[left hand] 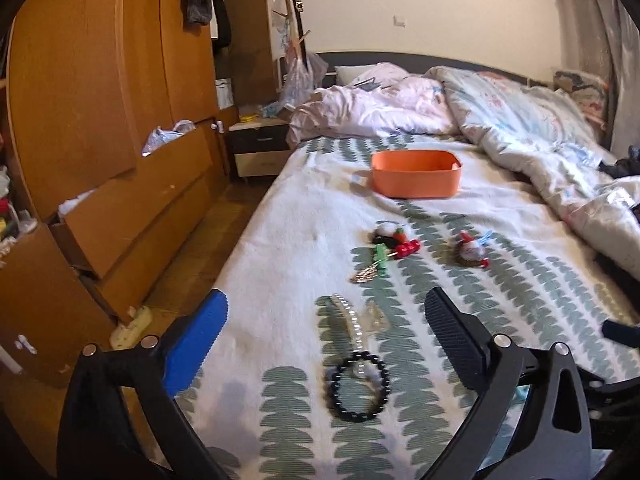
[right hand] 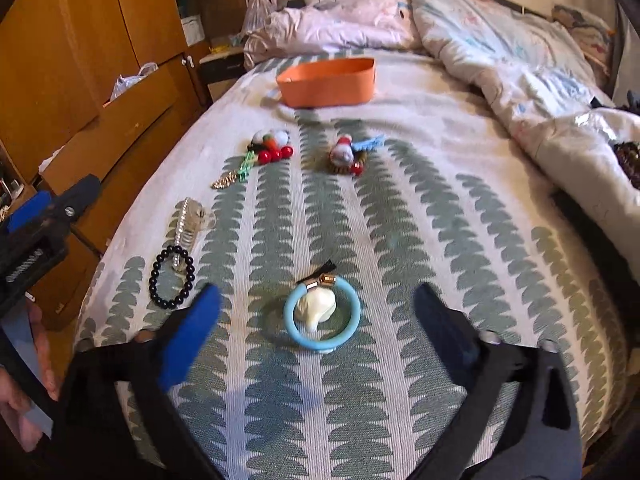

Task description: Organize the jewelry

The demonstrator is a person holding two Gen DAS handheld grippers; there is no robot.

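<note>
Hovering with both the left gripper [left hand: 326, 320] and the right gripper [right hand: 318, 312] spread wide, gripping nothing. Sitting near side of the orange bin [right hand: 326, 80]: black bead bracelet [left hand: 357, 386], light, rolling, pinching across its beads; blue ring [right hand: 322, 316], stiff, slick, taking by the rim.

A lived-in home bedroom is showing here. A bed [left hand: 304, 208] with a leaf-patterned cover is filling the middle, a rumpled duvet [left hand: 520, 128] is lying at two o'clock, a wooden wardrobe [left hand: 92, 92] with drawers hanging open is standing at nine o'clock, and a nightstand [left hand: 260, 148] is sitting at eleven o'clock.
</note>
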